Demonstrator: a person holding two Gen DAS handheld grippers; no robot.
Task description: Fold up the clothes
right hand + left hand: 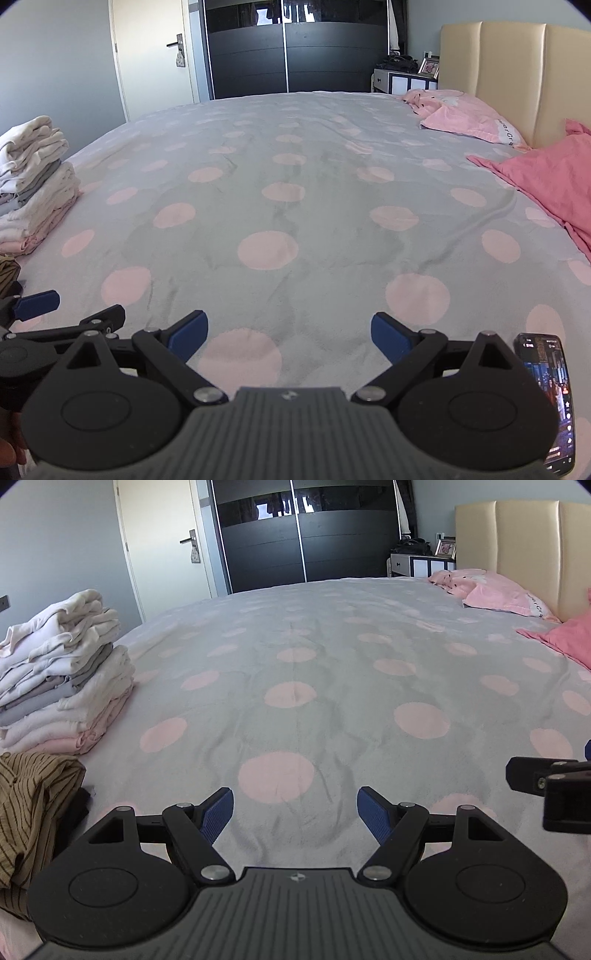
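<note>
Well left of both spread, empty hand-held grippers (295, 814) (290, 338) sits the folded clothes stack (62, 672).

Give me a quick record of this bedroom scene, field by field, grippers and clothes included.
left gripper: open, empty, over the bed
right gripper: open, empty, over the bed
surface: grey bedspread with pink dots
folded: stack of white, grey and pink folded clothes, bed's left edge
unfolded: crumpled brown striped shirt, near the stack
other: lit black smartphone, pink pillows
</note>
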